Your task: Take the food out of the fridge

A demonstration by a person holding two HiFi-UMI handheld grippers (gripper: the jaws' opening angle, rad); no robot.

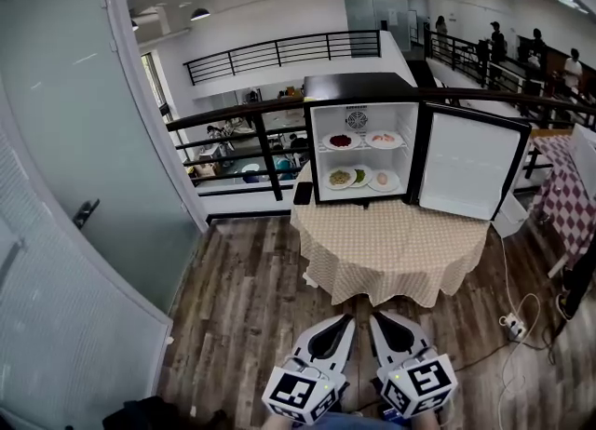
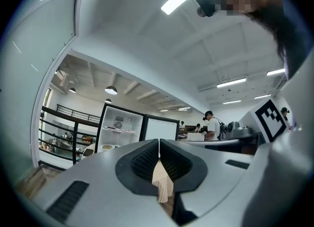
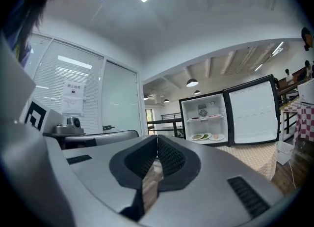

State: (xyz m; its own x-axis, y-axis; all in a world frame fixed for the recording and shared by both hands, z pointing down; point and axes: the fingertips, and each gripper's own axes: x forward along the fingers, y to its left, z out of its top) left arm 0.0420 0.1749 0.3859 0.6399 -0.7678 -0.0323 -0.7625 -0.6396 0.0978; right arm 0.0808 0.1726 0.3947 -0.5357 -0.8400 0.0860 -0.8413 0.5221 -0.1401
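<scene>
small black fridge (image 1: 358,87) upper centre, flat white door (image 1: 470,166) open, round white plates of food (image 1: 363,177) on both shelves, round table (image 1: 391,251) in checked beige cloth, plank floor (image 1: 242,298), left gripper (image 1: 348,320) and right gripper (image 1: 376,318) lower centre, ribbed black pads (image 2: 147,162) pressed together, empty

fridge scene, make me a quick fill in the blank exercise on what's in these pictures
1. The fridge door stands ____.
2. Its upper shelf holds ____ plates of food.
3. Its lower level holds ____ plates.
4. The left gripper and right gripper both have their jaws ____, with nothing held.
Missing words: open; two; three; shut.
</scene>
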